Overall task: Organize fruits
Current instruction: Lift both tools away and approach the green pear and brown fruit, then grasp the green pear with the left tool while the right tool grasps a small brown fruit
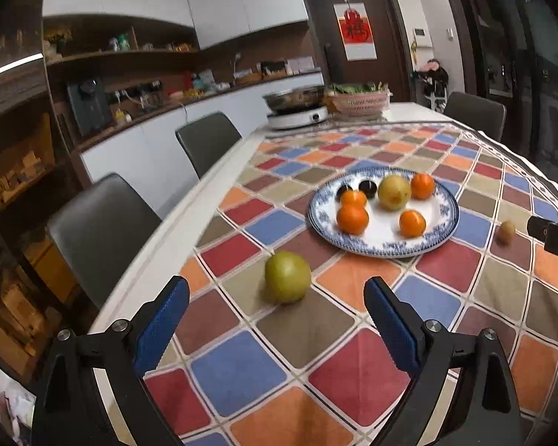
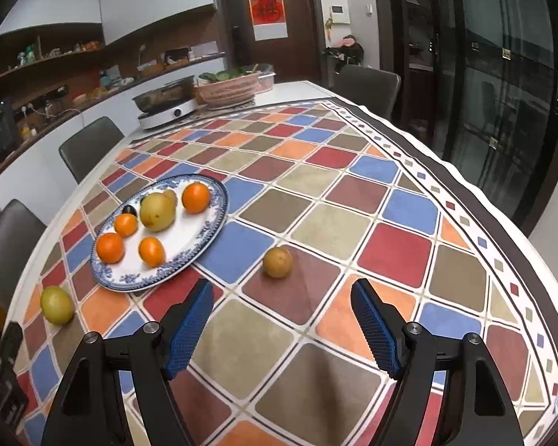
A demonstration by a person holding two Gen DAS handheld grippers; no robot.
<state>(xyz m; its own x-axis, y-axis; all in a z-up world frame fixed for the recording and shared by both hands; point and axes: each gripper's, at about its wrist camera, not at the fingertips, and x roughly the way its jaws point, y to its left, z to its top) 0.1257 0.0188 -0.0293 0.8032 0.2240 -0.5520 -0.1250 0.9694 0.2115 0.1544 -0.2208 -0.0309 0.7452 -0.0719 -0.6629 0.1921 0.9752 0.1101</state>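
Both tongs are spread wide with nothing between their blue pads. The left gripper [image 1: 277, 299] hovers over the tablecloth [image 1: 241, 371] near the tabletop's left edge, with a green pear [image 1: 287, 277] lying just ahead of it. The right gripper [image 2: 282, 299] faces a small brown fruit [image 2: 277, 262] on the cloth, just beside the plate [image 2: 208, 223]. The plate holds four oranges, a second pear [image 2: 157, 211] and dark plums.
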